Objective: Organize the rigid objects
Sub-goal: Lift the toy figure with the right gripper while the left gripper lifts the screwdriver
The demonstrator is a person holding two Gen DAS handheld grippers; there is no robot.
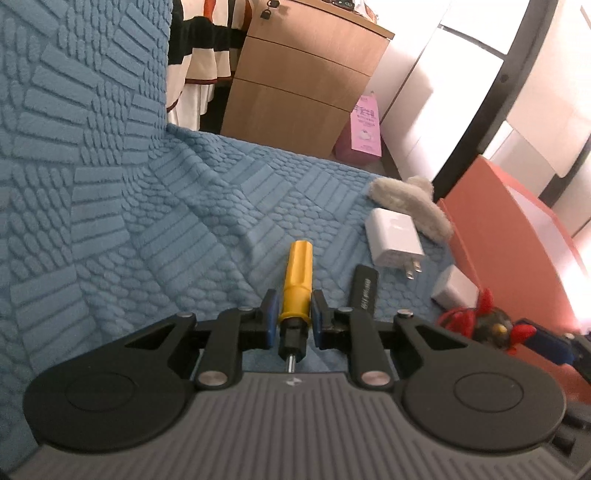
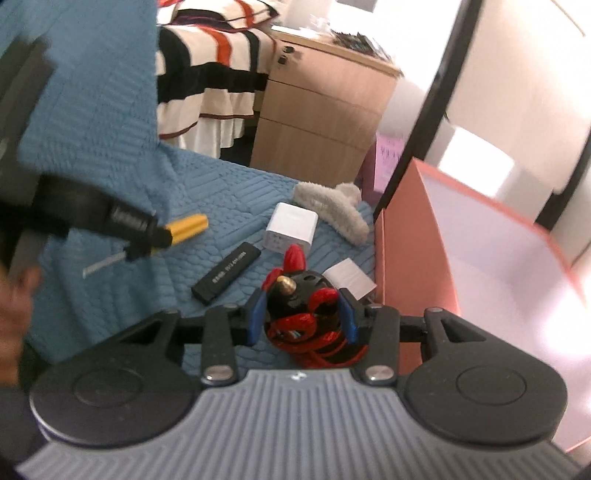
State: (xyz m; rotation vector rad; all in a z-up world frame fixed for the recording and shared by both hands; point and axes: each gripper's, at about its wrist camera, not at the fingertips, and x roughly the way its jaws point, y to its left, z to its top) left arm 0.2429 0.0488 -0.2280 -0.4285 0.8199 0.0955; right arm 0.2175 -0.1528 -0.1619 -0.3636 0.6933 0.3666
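A blue textured cover (image 1: 110, 177) is spread over the seat and backrest of a sofa. Behind it, a wooden drawer cabinet (image 1: 306, 74) is seen, with a small padlock (image 1: 265, 14) hung at its top drawer. A cream, black and orange striped cloth (image 2: 214, 66) is draped beside the cabinet on its left. A pink printed carton (image 1: 364, 129) is set on the floor against the cabinet's lower right. A curved black frame (image 1: 495, 85) is seen in front of white wall panels (image 1: 413, 81).
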